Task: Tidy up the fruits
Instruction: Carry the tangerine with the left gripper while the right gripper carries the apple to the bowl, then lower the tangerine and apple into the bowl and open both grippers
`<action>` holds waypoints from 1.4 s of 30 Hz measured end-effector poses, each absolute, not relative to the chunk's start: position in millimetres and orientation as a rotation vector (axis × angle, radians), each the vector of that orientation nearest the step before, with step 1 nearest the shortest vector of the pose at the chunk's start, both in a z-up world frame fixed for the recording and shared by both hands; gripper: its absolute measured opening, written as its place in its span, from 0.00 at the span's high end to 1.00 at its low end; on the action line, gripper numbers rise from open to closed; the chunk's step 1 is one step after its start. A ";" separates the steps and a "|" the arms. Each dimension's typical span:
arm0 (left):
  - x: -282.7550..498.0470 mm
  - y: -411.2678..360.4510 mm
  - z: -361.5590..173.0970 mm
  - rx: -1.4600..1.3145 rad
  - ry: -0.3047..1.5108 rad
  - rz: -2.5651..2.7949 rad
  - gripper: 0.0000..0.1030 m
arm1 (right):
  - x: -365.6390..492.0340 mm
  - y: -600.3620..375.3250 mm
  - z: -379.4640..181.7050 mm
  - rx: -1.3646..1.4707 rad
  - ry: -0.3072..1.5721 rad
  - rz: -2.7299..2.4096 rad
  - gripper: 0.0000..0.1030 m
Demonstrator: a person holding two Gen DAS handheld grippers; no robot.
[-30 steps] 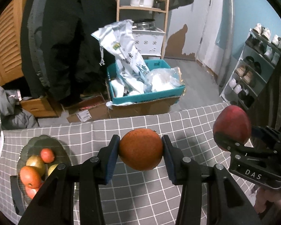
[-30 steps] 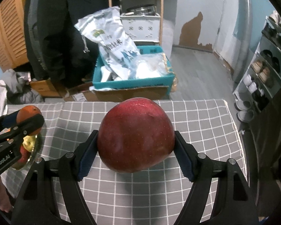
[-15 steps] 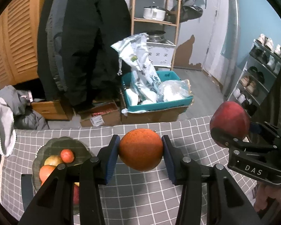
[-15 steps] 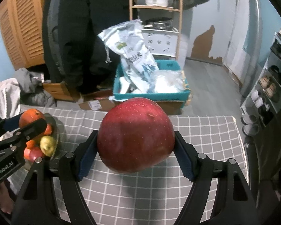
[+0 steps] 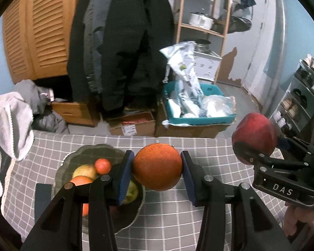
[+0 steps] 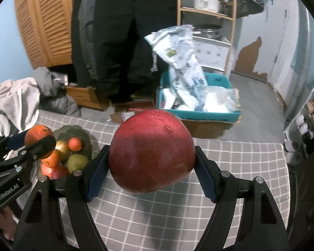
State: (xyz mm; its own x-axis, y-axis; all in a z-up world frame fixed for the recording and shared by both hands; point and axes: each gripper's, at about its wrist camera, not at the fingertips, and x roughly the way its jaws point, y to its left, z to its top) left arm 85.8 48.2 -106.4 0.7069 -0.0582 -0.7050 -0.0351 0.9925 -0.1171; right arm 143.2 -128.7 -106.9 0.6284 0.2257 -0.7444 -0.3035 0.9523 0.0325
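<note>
My left gripper (image 5: 157,168) is shut on an orange (image 5: 157,167), held above the grey checked tablecloth (image 5: 178,215) just right of a dark glass fruit bowl (image 5: 79,156). The bowl holds several fruits, among them a small red one (image 5: 102,165) and a yellow-green one (image 5: 84,171). My right gripper (image 6: 151,165) is shut on a big red apple (image 6: 151,153) over the cloth. In the left wrist view the apple (image 5: 254,137) shows at the right edge. In the right wrist view the orange (image 6: 38,138) hangs over the bowl (image 6: 73,130).
Beyond the table's far edge stand a teal crate (image 5: 198,120) of plastic bags on cardboard boxes, hanging dark coats (image 5: 123,41), a wooden shelf with a pot (image 5: 201,19) and a shoe rack (image 5: 299,100). Grey clothes (image 5: 10,121) lie at the table's left end.
Both grippers have carried their fruits leftward across the table. The fruit bowl has come from the left edge to beneath my left gripper, and the views have tilted up a little.
</note>
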 end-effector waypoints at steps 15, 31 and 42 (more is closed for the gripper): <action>75.5 125.5 -115.7 -0.187 0.795 0.118 0.55 | 156.8 -49.1 -112.5 -0.133 0.847 0.422 0.26; 74.7 183.4 -164.1 -0.248 0.892 0.204 0.55 | 174.1 16.4 -149.2 -0.169 0.918 0.529 0.26; 76.6 204.0 -193.6 -0.282 0.959 0.232 0.55 | 188.5 47.8 -192.0 -0.207 1.000 0.568 0.26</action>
State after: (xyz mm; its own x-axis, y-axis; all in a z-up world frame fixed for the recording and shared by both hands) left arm 76.6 204.0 -193.6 0.5548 0.0701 -0.8290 -0.3171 0.9391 -0.1328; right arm 188.5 47.8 -192.0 0.4105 0.3552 -0.8398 -0.5397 0.8370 0.0902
